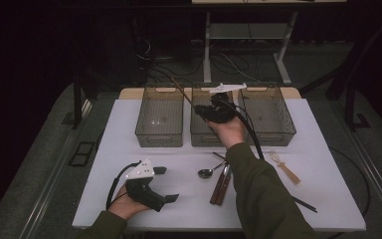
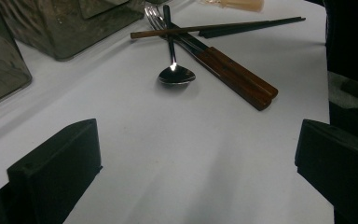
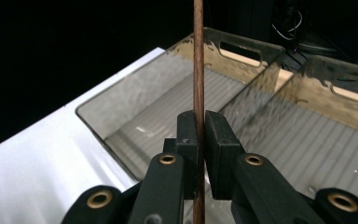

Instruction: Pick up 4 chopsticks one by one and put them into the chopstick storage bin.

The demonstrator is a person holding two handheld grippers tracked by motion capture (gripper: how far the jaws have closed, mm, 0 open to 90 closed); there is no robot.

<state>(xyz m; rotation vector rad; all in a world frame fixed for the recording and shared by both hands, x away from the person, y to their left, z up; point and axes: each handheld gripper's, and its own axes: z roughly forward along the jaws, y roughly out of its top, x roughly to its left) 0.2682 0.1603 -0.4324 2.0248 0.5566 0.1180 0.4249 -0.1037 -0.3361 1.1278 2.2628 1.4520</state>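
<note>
Nearest, left gripper [image 1: 166, 184] resting low on the white surface [image 1: 189, 209], jaws spread wide apart, nothing between them. Just beyond, a spoon [image 2: 175, 73] lying bowl toward the left gripper, beside wooden-handled cutlery [image 2: 235, 77] and a loose chopstick [image 2: 214, 29] laid across both. Farther out, right gripper [image 3: 202, 135] held up over the middle bin [image 1: 204, 124] of three clear bins, jaws clamped tight on a single brown chopstick [image 3: 198, 70], slanting up and away toward the left bin [image 1: 160, 117]. Right bin [image 1: 268, 114] alongside, at the far edge.
</note>
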